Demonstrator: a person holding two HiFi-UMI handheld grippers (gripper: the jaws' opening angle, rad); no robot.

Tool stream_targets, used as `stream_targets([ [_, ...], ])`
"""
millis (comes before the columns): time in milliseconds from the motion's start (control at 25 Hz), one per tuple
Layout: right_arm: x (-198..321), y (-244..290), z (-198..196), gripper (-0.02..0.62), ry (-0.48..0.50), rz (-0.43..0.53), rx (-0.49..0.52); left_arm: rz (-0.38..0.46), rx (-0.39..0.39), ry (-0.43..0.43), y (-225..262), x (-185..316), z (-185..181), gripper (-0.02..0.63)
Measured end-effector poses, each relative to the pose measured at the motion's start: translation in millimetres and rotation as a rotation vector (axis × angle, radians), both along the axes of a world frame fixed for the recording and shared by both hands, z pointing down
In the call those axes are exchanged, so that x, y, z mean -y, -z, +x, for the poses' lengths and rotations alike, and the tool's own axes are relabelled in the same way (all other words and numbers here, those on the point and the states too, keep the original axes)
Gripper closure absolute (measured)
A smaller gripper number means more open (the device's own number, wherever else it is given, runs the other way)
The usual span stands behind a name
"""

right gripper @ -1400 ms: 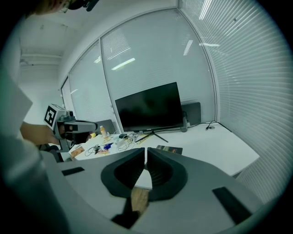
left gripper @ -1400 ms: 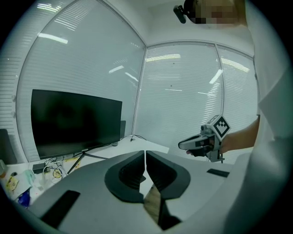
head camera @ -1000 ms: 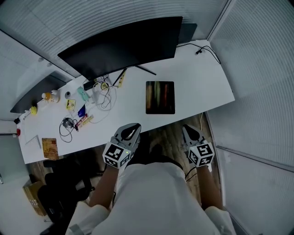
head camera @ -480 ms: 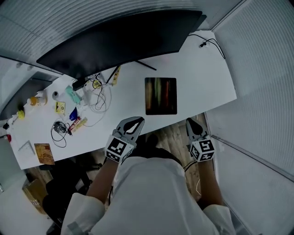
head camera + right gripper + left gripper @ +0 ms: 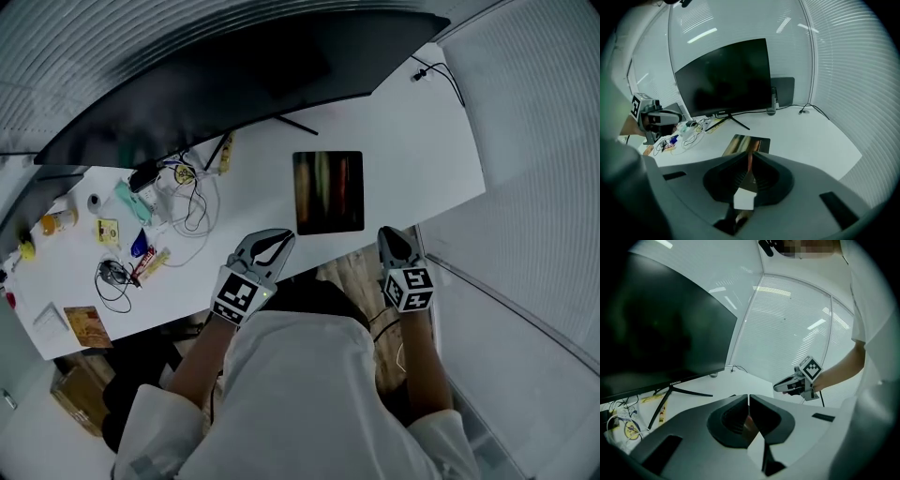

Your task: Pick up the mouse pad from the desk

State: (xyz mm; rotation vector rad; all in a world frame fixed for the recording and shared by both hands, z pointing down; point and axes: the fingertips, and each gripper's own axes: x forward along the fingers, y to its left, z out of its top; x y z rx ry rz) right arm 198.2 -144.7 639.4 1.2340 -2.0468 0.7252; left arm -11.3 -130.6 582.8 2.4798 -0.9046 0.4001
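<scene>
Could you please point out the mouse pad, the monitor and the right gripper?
mouse pad (image 5: 328, 191), head view, its centre.
monitor (image 5: 724, 79), right gripper view, screen centre.
right gripper (image 5: 394, 234), head view, between its fingertips.

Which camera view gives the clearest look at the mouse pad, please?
The head view: it shows the whole mouse pad from above, lying flat on the desk. The right gripper view shows it slanted, its near part hidden behind the jaws. The left gripper view barely shows it.

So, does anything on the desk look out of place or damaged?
Nothing stands out. The mouse pad lies flat, roughly square to the front edge of the desk; the only untidiness is tangled cables toward the left.
</scene>
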Motion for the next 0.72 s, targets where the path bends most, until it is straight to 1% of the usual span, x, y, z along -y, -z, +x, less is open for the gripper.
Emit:
stream_targets([
  [240,19.8,-16.1,-12.6,0.558,0.025,-0.029,-0.008,-0.006,-0.003,-0.035,-11.6,8.4,-2.9,0.580],
  [440,37.1,-26.2,-23.9,0.552,0.057,-0.045,-0.009,-0.008,-0.009,-0.032,-14.4,14.0,-4.2,0.580],
  [480,40.7,-28.4,-26.4,0.542,0.067,-0.048,-0.010,-0.008,-0.011,-0.027,-15.0,15.1,-4.5,0.580],
  [560,48.4,-32.8,-31.3,0.477,0.090,-0.056,-0.012,-0.011,-0.012,-0.015,-16.7,17.7,-4.9,0.580],
  [720,60.6,-40.8,-37.2,0.471,0.135,-0.075,-0.012,-0.027,-0.011,0.015,-20.0,21.4,-2.6,0.580],
])
